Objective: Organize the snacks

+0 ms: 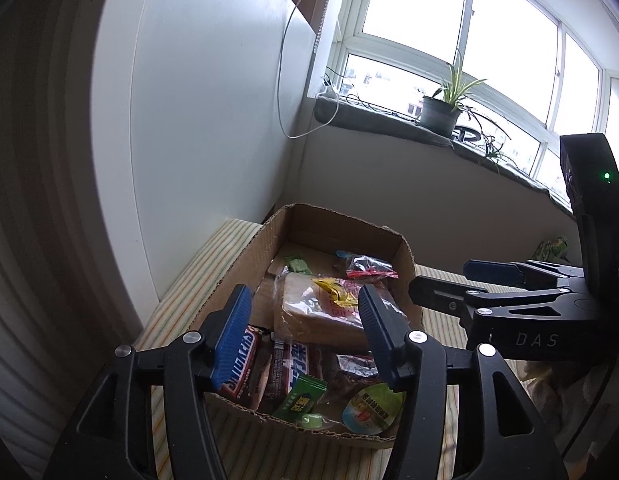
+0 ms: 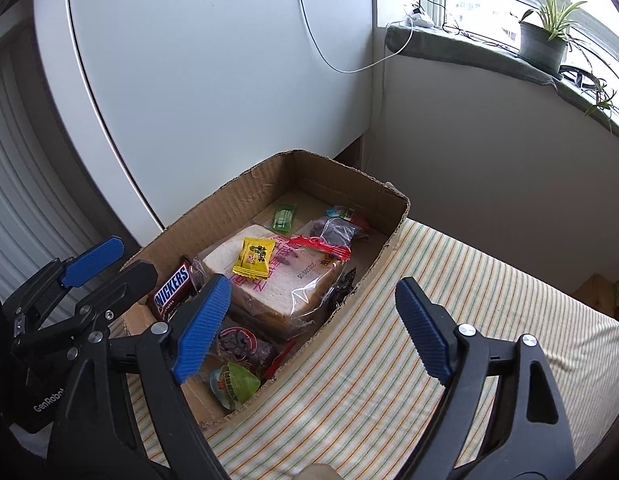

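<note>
An open cardboard box (image 2: pixel 341 184) with torn edges sits on a striped cloth, holding the snacks. A bagged loaf of sliced bread (image 2: pixel 269 280) lies flat in the middle with a yellow candy packet (image 2: pixel 254 258) on top. A Snickers bar (image 2: pixel 171 286) lies beside it, a green packet (image 2: pixel 283 218) near the far wall, a green-lidded jelly cup (image 2: pixel 234 384) at the near end.

The cardboard box (image 2: pixel 341 176) is open on top. Its walls and the white wall panel (image 2: pixel 213 80) just behind hem it in. The striped bed (image 2: pixel 429 300) beside it lies bare.
</note>
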Tool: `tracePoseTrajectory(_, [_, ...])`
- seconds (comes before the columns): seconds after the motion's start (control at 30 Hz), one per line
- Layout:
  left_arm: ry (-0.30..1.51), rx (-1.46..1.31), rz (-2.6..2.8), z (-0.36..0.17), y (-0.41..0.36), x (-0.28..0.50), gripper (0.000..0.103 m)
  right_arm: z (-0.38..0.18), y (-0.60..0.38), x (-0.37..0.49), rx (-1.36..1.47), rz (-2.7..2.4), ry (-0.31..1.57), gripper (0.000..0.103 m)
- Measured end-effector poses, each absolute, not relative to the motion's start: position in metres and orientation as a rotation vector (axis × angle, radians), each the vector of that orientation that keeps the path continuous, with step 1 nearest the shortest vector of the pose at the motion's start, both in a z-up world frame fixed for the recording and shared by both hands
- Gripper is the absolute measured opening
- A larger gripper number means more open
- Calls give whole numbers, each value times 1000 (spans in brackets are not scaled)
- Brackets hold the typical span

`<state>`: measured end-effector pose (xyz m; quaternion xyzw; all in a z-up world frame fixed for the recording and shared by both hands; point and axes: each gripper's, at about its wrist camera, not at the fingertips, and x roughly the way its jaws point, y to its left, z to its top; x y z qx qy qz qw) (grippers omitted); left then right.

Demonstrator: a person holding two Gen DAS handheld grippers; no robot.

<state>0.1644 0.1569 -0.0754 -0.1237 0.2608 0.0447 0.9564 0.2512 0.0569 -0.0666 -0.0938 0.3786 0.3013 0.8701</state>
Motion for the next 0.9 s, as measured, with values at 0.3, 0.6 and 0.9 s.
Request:
tracePoseTrajectory(0.3, [514, -245, 101, -72, 154, 161, 61, -60, 46, 243, -186, 617, 759, 87])
tracePoseTrajectory(0.6, [499, -224, 100, -70, 146, 151, 61, -53, 22, 230, -150, 597, 703, 87])
tracePoseTrajectory(0.9, [495, -188, 96, -71, 132, 136, 66, -56, -3, 196, -189, 560, 665, 87])
